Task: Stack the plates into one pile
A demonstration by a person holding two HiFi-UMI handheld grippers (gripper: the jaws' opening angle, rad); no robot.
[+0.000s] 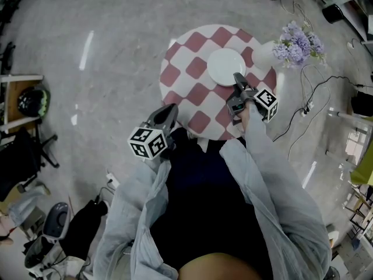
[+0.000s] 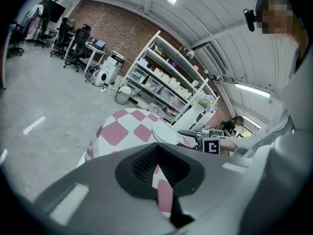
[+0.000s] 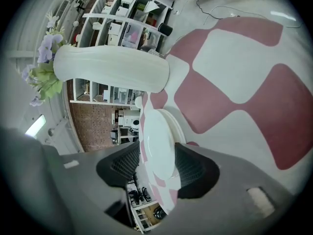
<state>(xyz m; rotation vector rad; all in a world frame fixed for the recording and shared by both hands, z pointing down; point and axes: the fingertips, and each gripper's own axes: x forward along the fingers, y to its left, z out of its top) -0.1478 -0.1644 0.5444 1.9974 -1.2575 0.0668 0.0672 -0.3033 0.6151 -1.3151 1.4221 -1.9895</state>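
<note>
A pile of white plates (image 1: 225,66) lies on the round table with the pink-and-white checked cloth (image 1: 185,81), toward its far right. My right gripper (image 1: 238,81) is at the pile's near edge. In the right gripper view the pile's rim (image 3: 159,140) sits between the jaws, which stand apart around it; that gripper (image 3: 155,164) is open. My left gripper (image 1: 171,111) hovers over the table's near left edge, away from the plates. Its jaws meet at the tips with nothing in them (image 2: 156,149). The left gripper view shows the plates (image 2: 165,133) and the right gripper (image 2: 194,133) ahead.
A tall white vase (image 1: 265,54) with purple flowers (image 1: 298,42) stands at the table's right edge, just beyond the plates (image 3: 112,67). Cables (image 1: 309,101) run over the floor to the right. Shelving (image 2: 166,82) lines the back wall.
</note>
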